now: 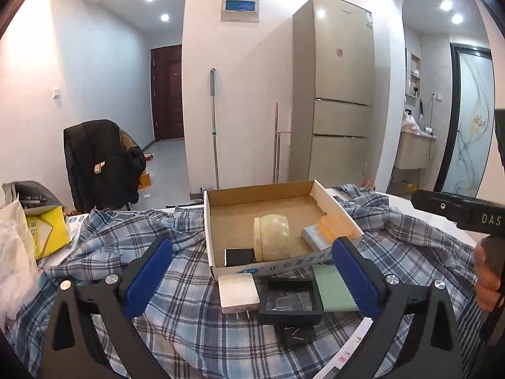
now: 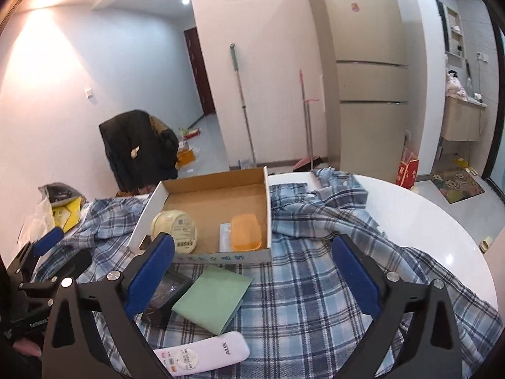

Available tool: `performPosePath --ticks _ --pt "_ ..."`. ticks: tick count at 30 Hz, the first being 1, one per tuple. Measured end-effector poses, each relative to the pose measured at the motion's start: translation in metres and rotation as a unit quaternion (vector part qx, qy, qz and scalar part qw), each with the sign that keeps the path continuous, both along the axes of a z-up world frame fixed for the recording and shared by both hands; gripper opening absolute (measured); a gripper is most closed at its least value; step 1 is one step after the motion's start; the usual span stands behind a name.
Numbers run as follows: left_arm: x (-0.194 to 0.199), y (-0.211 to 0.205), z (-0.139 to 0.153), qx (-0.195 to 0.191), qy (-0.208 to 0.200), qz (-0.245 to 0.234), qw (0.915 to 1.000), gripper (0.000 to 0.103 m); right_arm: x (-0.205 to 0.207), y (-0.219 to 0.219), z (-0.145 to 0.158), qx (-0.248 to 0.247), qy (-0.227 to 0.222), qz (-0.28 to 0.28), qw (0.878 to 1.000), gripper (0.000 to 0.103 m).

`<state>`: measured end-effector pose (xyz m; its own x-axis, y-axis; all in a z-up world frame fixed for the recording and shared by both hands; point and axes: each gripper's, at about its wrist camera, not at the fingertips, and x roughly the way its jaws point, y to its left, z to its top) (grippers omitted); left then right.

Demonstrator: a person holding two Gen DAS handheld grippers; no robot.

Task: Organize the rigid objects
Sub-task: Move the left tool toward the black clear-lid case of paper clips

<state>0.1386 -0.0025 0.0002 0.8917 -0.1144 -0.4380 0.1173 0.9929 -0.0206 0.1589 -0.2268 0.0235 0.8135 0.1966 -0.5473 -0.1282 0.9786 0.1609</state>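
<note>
The box (image 1: 221, 221) sits open on the plaid cloth (image 2: 315, 284), already holding a jar (image 1: 273, 237) and an orange case (image 2: 246, 232). The charger (image 1: 238, 292), black tray (image 1: 288, 300) and green card (image 2: 214, 297) wait just before it, so I keep both the left gripper (image 1: 249, 281) and the right gripper (image 2: 252, 276) spread wide and empty, ready to choose one.

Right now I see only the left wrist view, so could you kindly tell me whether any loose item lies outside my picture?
Observer: Yes, a white remote control lies on the plaid cloth, nearer the camera than the green card.
Operator: Thank you. What is on top of the round tub?
Observer: A printed barcode label.
Operator: Is the right gripper holding anything?
Observer: No, it is open, its pads touching nothing.
</note>
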Motion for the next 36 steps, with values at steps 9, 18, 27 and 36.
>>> performPosePath --ticks 9,18,27,36 --pt "0.006 -0.010 -0.014 0.018 0.025 -0.010 0.9995 0.102 0.002 -0.004 -0.019 -0.007 0.004 -0.004 1.000 0.100" --pt "0.017 -0.016 -0.031 0.028 0.065 -0.016 0.9974 0.102 0.006 0.001 -0.028 -0.014 0.023 0.004 1.000 0.100" --pt "0.045 -0.038 -0.061 0.043 0.178 -0.073 0.9804 0.102 0.007 0.002 -0.030 -0.025 0.027 0.006 0.999 0.100" --pt "0.058 -0.052 -0.083 0.062 0.223 -0.075 0.9698 0.088 0.008 -0.001 -0.031 -0.026 0.028 0.005 0.999 0.100"
